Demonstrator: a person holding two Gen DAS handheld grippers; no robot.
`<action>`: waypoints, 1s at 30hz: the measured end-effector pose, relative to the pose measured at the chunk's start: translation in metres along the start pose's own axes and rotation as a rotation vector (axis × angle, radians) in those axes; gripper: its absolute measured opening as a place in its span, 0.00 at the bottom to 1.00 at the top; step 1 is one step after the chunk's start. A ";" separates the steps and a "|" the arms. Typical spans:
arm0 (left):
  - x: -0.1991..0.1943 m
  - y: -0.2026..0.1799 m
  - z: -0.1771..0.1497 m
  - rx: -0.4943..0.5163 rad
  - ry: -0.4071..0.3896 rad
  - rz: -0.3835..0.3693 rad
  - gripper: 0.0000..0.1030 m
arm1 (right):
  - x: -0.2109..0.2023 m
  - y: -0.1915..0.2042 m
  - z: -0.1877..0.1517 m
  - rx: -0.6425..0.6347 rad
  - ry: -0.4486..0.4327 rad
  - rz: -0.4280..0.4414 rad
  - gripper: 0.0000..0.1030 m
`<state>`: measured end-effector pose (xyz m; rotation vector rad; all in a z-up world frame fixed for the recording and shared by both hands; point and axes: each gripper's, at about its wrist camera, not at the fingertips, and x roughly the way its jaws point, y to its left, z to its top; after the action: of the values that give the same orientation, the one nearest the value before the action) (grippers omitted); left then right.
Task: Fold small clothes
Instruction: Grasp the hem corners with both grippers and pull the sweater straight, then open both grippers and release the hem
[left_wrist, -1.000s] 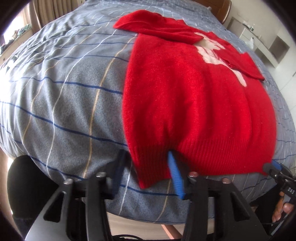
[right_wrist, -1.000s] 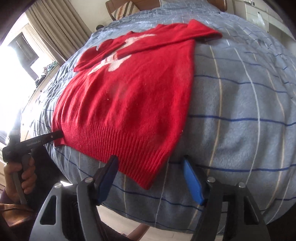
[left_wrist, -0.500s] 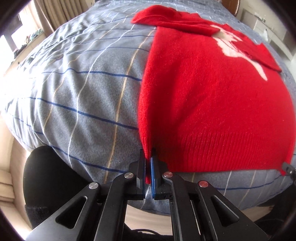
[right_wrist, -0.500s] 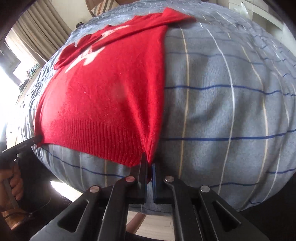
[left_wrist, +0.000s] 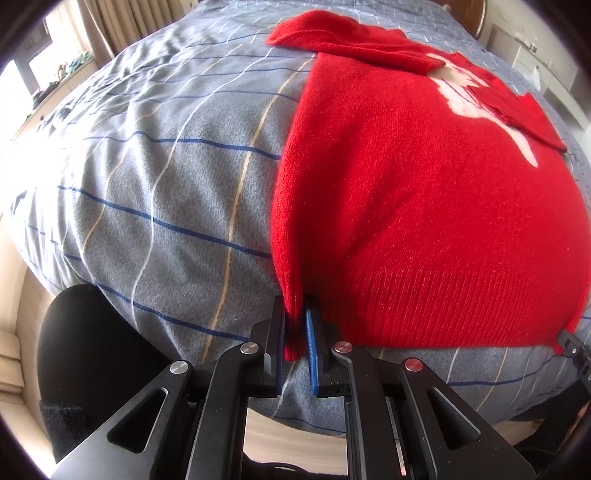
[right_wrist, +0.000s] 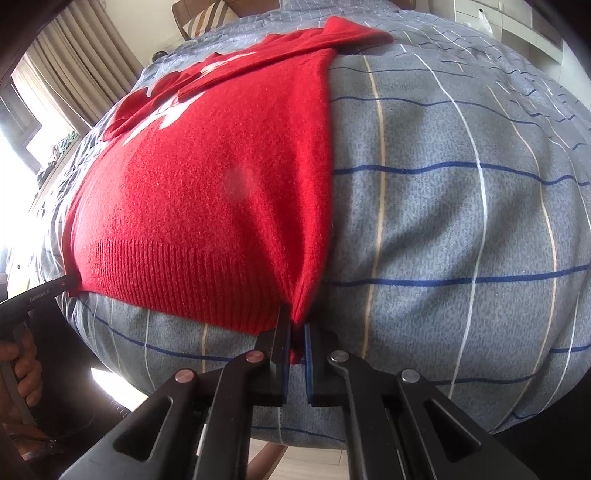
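- Sweater (left_wrist: 424, 206), red knit w/ white motif, lies flat on the bed (left_wrist: 155, 192), hem toward us, sleeves already crossed over the chest at the far end.
- Left tongs (left_wrist: 295, 343) are clenched on the hem's left corner; fabric sits pinched between the blue pads.
- Right tongs (right_wrist: 295, 343) are clenched on the hem's right corner in the same way; each pair also shows at the edge of the other's view.
- Step in hand, as we judge it: lift both corners and carry the hem up toward the collar, i.e. the bottom-to-top fold.
- To do it well we should raise both corners together and level, keep the hem taut betw. them so the ribbing doesn't sag, and lay it square to the shoulders w/o dragging the crossed sleeves out of place.
- Knit looks soft and stretchy; we'd pull gently, since an uneven tug would probably skew the side edges.
- Hidden or unclear: collar and shoulder line are squashed by lens distortion at the far end; the motif is part-covered by the sleeves, so we can't name it.
- How deep each corner sits in the tongs, and whether both layers are caught, we cannot tell.
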<state>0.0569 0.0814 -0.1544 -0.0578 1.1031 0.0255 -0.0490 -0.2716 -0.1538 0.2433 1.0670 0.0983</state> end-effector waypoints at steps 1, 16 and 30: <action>-0.007 0.002 -0.005 -0.004 0.006 0.003 0.24 | -0.001 0.000 0.000 0.002 0.001 0.008 0.10; -0.131 0.023 -0.030 0.027 -0.250 0.033 0.83 | -0.046 -0.002 -0.015 -0.009 -0.044 -0.120 0.36; -0.111 0.004 0.007 -0.073 -0.367 0.050 0.87 | -0.087 0.041 0.115 -0.379 -0.209 -0.158 0.47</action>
<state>0.0130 0.0865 -0.0519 -0.0876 0.7365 0.1172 0.0117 -0.2664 -0.0165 -0.1704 0.8373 0.1285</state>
